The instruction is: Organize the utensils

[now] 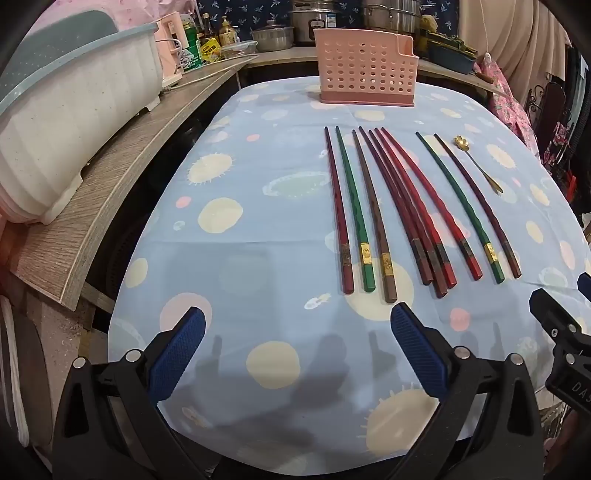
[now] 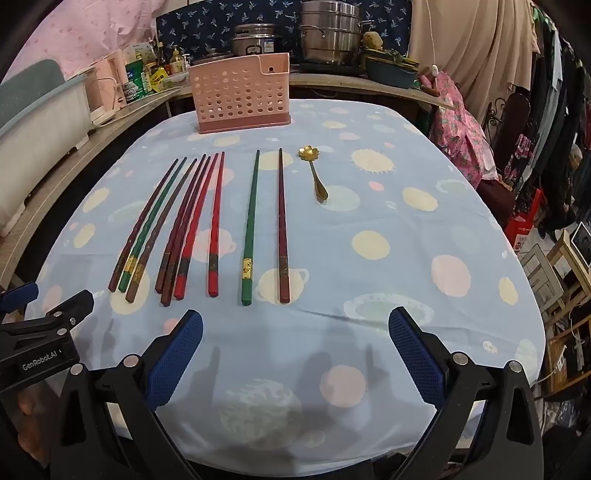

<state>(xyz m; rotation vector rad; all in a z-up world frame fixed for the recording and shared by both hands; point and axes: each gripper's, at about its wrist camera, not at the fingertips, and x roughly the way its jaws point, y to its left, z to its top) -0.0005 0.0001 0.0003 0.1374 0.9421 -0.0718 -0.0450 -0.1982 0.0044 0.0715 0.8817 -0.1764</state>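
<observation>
Nine chopsticks (image 2: 192, 225) lie side by side on a tabletop (image 2: 406, 295) covered with a pale blue cloth printed with planets and suns. They run lengthwise away from the viewer, thick ends nearest. Seen from the right wrist camera, three lie close together at the left, three more touch one another in a bunch just beside them, then a red one lies alone, followed by a green chopstick (image 2: 250, 225) and a dark brown chopstick (image 2: 282, 225) set a little apart. To the right of these lies a small gold spoon (image 2: 316, 173) with a flower-shaped bowl at its far end. Beyond the chopsticks, at the far edge of the tabletop, stands an upright pink perforated utensil holder (image 2: 242, 98); nothing shows above its rim.

The left gripper (image 1: 297, 345) and the right gripper (image 2: 295, 345) both hover above the near edge of the cloth, tilted downward. On each, the blue-padded fingers (image 2: 177, 354) are spread wide apart with only bare cloth between them; neither grips anything.

Behind the tabletop, a wooden counter (image 1: 110, 177) carries a white dish rack (image 1: 66, 125), bottles and steel pots (image 2: 328, 33).
</observation>
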